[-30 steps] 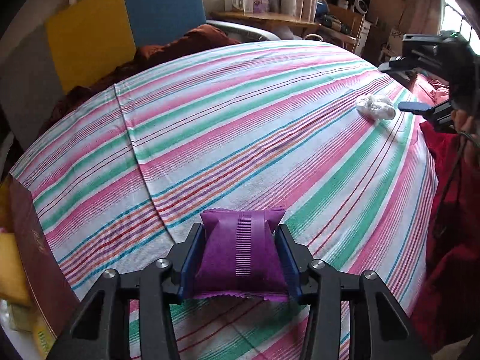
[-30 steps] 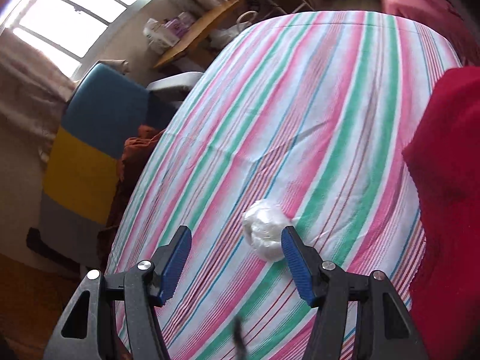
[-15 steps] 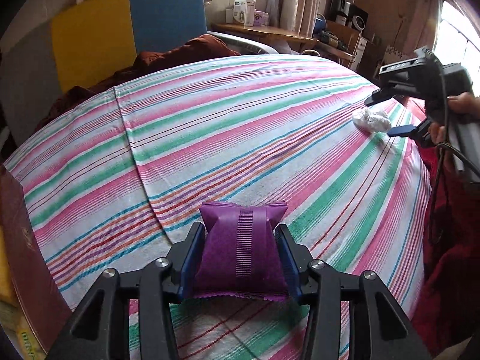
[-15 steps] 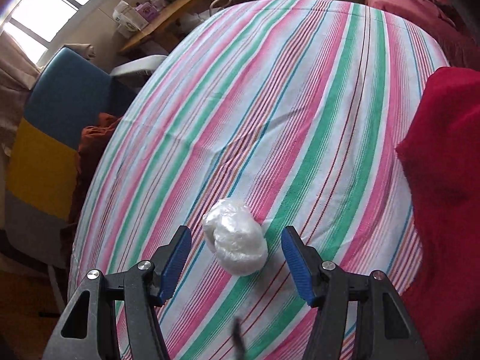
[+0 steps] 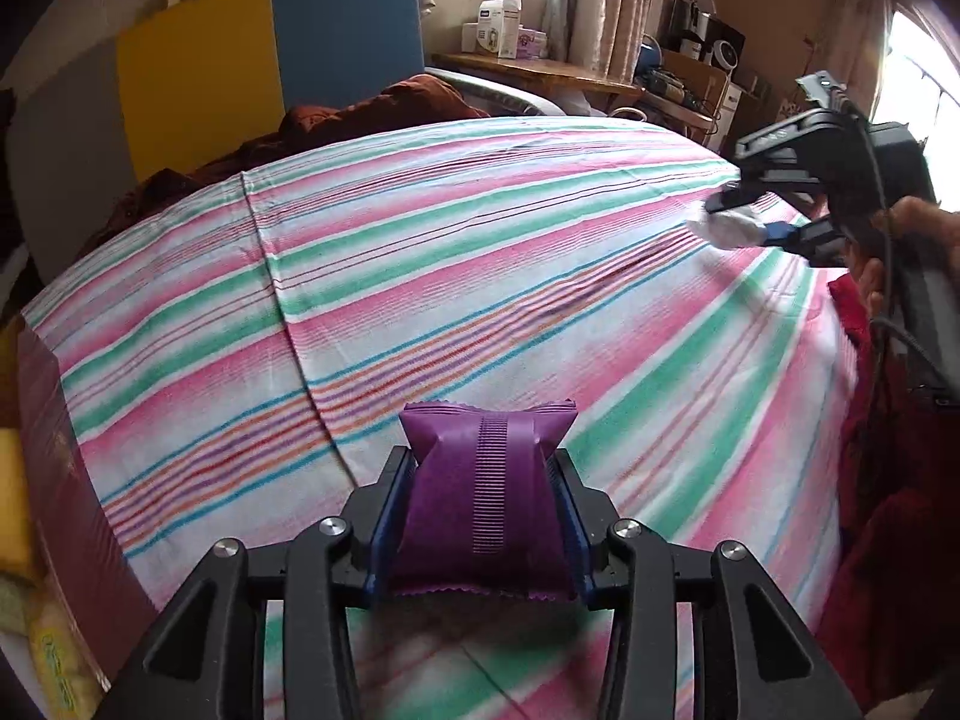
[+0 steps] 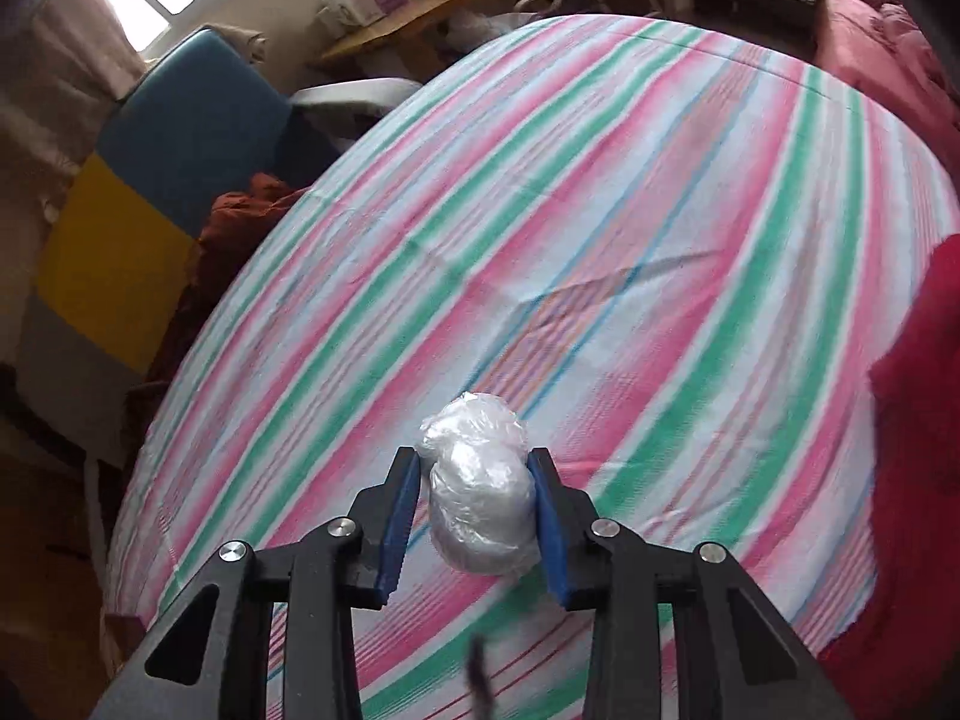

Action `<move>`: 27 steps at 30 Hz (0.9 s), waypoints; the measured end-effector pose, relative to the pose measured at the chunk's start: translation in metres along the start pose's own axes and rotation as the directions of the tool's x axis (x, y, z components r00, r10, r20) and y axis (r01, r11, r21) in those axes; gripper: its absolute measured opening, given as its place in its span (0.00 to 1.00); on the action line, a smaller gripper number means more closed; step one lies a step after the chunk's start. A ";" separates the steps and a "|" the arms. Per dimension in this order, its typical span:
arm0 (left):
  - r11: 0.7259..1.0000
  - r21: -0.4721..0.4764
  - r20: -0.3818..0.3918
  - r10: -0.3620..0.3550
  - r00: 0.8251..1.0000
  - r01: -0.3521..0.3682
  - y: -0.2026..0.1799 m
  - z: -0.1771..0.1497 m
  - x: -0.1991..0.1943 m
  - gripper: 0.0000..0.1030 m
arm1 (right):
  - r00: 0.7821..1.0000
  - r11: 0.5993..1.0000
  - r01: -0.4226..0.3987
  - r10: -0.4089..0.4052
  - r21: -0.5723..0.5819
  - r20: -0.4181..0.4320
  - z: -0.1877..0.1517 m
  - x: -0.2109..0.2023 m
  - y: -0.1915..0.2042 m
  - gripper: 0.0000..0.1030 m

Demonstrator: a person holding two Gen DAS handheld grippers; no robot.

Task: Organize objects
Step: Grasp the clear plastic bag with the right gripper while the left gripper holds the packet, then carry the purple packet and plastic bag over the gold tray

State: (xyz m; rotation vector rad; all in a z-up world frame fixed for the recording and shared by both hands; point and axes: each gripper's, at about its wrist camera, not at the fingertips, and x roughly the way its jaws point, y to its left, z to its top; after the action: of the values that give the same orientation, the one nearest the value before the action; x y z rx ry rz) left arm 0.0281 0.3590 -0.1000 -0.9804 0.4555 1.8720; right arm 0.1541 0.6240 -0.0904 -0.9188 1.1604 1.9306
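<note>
Gripping a purple packet (image 5: 480,498) between its blue pads, the left gripper (image 5: 477,516) has been tightening slightly in the last moment, and the packet's sides are pinched in where the pads press. The packet stands with its long axis running away from the camera, its ribbed seam down the middle and one zigzag edge far, the other near. It hangs over the near part of the striped cloth (image 5: 480,252) covering the table.

Only the left wrist view shows both tools at once: at the far right edge of the cloth the right gripper (image 5: 747,219) is seen from the side, held by a hand (image 5: 900,240), with a white bundle (image 5: 729,228) between its fingers. That view also shows a dark red box (image 5: 66,480) at the left edge and a yellow and blue chair back (image 5: 264,54) beyond the table.

The right wrist view gives the close look that the other lacks. The right gripper (image 6: 477,510) has just been closing around the white plastic-wrapped bundle (image 6: 480,492), and both blue pads now sit against its sides. The bundle is a lumpy oval, its long axis pointing forward along the fingers, its crinkled end poking out past the tips. Whether it rests on the cloth or is lifted cannot be told. A red fabric (image 6: 918,420) lies at the right edge of this view.
</note>
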 end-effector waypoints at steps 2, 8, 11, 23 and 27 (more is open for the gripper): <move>1.000 0.003 0.003 0.004 1.000 -0.004 -0.004 -0.005 -0.008 0.43 | 0.999 0.998 -0.019 0.018 -0.064 -0.026 -0.005 0.002 0.014 0.35; 1.000 -0.019 0.056 0.000 0.998 0.001 -0.002 -0.010 -0.046 0.43 | 0.994 0.966 -0.093 0.077 -0.240 -0.074 -0.022 0.003 0.049 0.35; 0.998 -0.055 0.098 0.012 0.995 -0.006 0.007 -0.009 -0.070 0.43 | 0.992 0.943 -0.118 0.096 -0.310 -0.085 -0.032 0.000 0.064 0.35; 0.961 -0.243 0.194 0.181 0.964 -0.132 0.067 -0.029 -0.152 0.44 | 0.984 0.848 -0.171 0.124 -0.502 -0.126 -0.064 0.001 0.104 0.35; 0.934 -0.300 0.177 0.256 0.951 -0.195 0.087 -0.043 -0.166 0.44 | 0.982 0.812 -0.178 0.115 -0.556 -0.147 -0.075 0.005 0.119 0.35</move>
State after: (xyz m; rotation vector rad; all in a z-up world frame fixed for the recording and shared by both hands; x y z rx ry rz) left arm 0.0107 0.1936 -0.0034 -0.9238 0.1830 2.2698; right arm 0.0681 0.5138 -0.0709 -1.2822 0.7212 2.4448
